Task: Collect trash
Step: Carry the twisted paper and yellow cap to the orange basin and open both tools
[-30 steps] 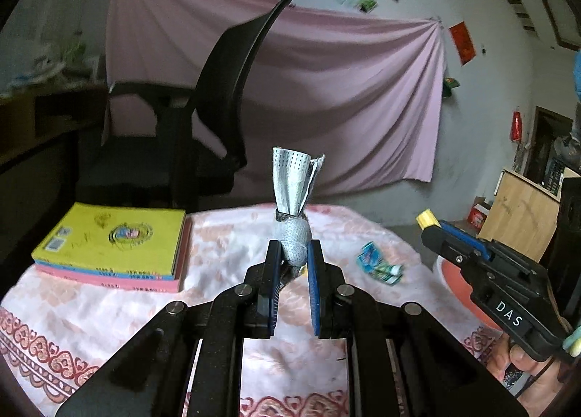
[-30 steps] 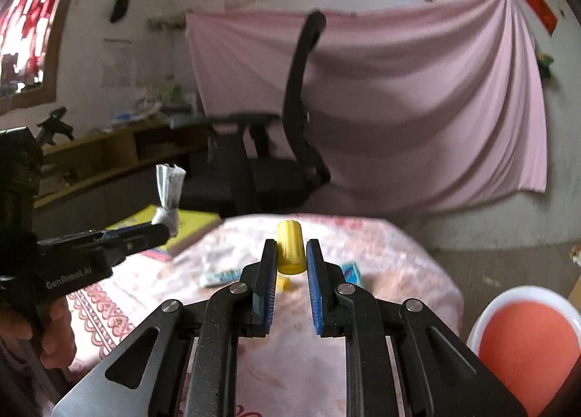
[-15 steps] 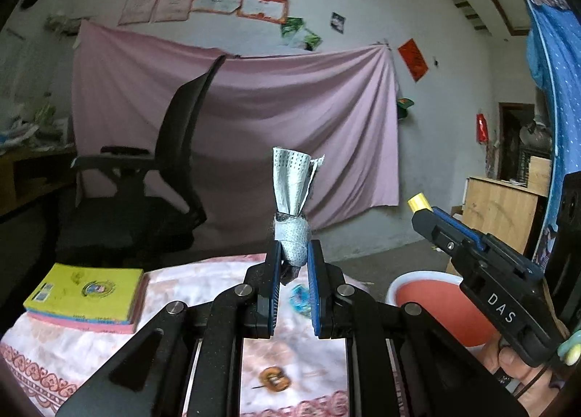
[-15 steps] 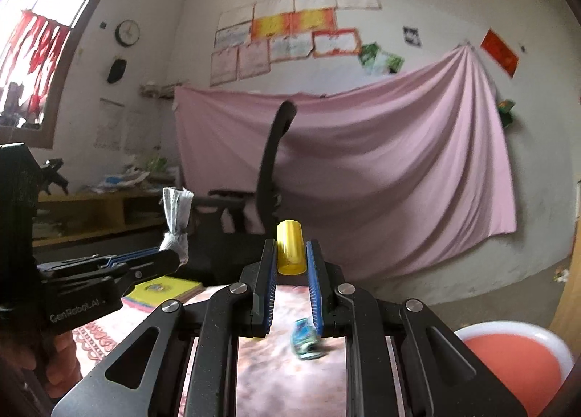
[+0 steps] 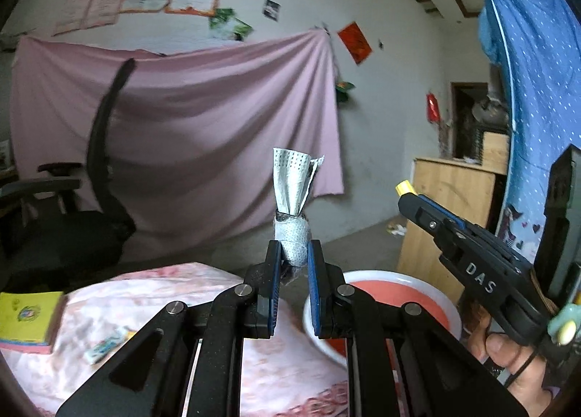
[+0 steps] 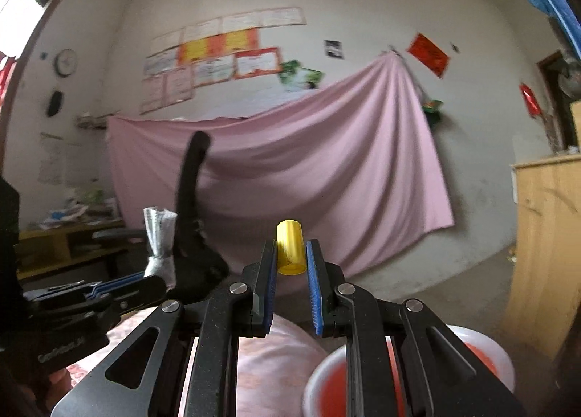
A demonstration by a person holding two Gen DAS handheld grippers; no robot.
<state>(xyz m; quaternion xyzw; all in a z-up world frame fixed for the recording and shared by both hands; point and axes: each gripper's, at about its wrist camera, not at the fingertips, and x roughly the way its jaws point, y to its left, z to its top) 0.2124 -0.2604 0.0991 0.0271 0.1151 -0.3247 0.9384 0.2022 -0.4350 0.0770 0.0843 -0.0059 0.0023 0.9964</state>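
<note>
text: "DAS" | on: side of right tongs (image 5: 406, 195) | other lettering: blurred, unreadable

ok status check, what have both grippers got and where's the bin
Left gripper shut on grey wad. Right gripper shut on yellow cap. Red basin beside table, just ahead; nothing blocking.

Perforated paper wad (image 5: 293, 206); glossy yellow plastic cap (image 6: 289, 252).
</note>
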